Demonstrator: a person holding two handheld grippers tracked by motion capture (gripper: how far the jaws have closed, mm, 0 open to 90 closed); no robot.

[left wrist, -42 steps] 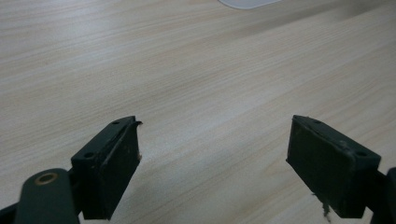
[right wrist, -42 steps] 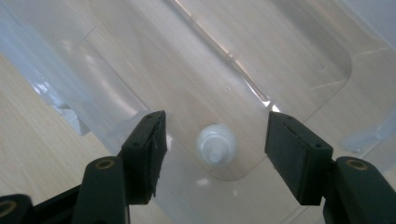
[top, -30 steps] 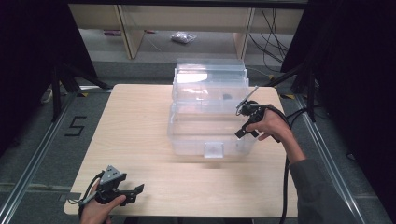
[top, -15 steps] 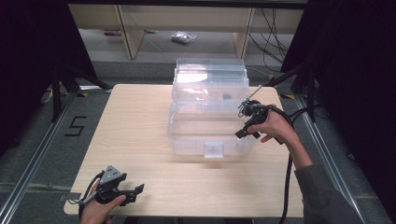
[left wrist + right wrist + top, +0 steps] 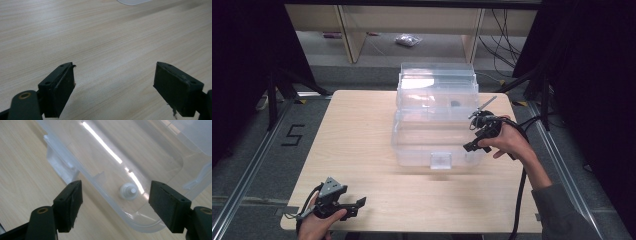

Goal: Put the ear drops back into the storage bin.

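Observation:
A clear plastic storage box (image 5: 432, 130) with its lid swung up at the back stands on the middle of the wooden table (image 5: 362, 130). My right gripper (image 5: 473, 146) hovers open over the box's front right corner (image 5: 140, 220), jaws set wide. Below them a small white knob (image 5: 128, 191) lies on the box floor. A small dark item (image 5: 455, 104) lies inside toward the back. My left gripper (image 5: 357, 204) rests open near the table's front left edge, with bare wood (image 5: 112, 50) between its jaws.
A white latch (image 5: 440, 160) sits on the box's front wall. Beyond the table stand wooden shelf legs (image 5: 349, 35) and a small bag (image 5: 408, 40) on the floor. Black cables (image 5: 518, 200) trail from the right gripper. A floor mark "5" (image 5: 293, 135) lies left.
The right gripper has shifted slightly forward and down along the box's right front corner. The left gripper has stayed put.

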